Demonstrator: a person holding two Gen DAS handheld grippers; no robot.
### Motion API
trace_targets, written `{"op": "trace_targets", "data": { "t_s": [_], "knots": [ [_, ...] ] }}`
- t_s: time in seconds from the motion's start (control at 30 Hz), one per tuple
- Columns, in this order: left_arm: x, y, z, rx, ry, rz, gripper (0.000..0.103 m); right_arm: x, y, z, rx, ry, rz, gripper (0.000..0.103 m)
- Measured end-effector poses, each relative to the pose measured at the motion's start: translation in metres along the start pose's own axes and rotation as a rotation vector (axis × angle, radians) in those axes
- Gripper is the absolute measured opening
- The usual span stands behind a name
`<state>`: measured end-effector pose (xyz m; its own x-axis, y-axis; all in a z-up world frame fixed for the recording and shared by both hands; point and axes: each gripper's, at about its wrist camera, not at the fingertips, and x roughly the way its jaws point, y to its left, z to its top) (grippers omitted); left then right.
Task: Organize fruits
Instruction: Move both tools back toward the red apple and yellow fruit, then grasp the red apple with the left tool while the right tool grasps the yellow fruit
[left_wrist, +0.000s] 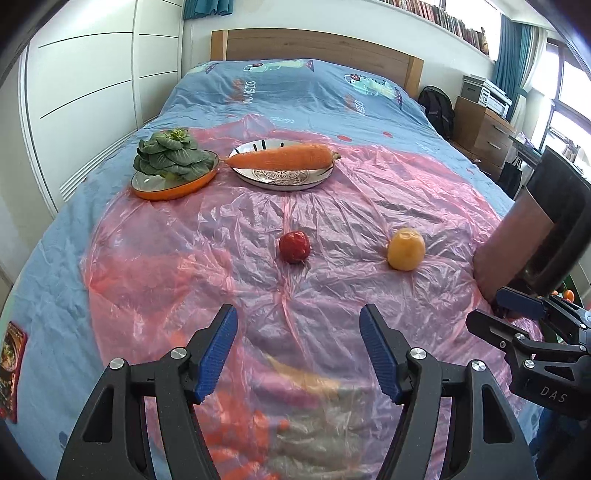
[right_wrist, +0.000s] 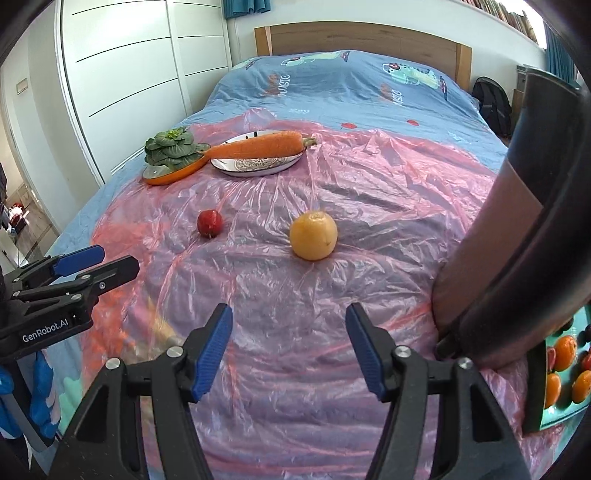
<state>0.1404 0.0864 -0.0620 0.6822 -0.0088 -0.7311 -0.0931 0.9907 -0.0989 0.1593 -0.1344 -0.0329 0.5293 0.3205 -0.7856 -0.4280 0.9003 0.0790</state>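
Through the left wrist view: left gripper (left_wrist: 298, 354) hovering with fingers parted and empty over the pink plastic sheet (left_wrist: 184, 251) on the bed (left_wrist: 295, 88), red fruit (left_wrist: 294, 246) and orange (left_wrist: 405, 249) lying apart mid-sheet, carrot (left_wrist: 280, 157) spanning a patterned plate (left_wrist: 284, 179) beside greens (left_wrist: 170, 157) in an orange dish (left_wrist: 173, 190) toward the headboard edge. Through the right wrist view: right gripper (right_wrist: 289, 350) hanging wide open, gripping nothing, orange (right_wrist: 313, 235) straight ahead, red fruit (right_wrist: 209, 223) nearer the bed's left edge.
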Motion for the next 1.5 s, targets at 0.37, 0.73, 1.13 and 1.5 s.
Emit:
{"op": "trace_targets", "data": {
  "t_s": [0.37,0.73,1.13,1.5],
  "knots": [
    [0.069,0.007,0.028,-0.031,0.030,-0.023,0.063,0.067,-0.020,0.033,0.014,-0.001,-0.022,0.103],
    [0.117,0.005,0.039,-0.019,0.061,0.005,0.063,0.118,-0.023,0.052,-0.005,0.023,-0.021,0.103],
    [0.136,0.010,0.038,-0.035,0.077,-0.006,0.052,0.131,-0.022,0.048,-0.017,0.035,-0.012,0.083],
    [0.137,0.010,0.042,-0.014,0.072,0.017,0.030,0.120,-0.022,0.051,-0.004,0.023,0.014,0.082]
  ]
}}
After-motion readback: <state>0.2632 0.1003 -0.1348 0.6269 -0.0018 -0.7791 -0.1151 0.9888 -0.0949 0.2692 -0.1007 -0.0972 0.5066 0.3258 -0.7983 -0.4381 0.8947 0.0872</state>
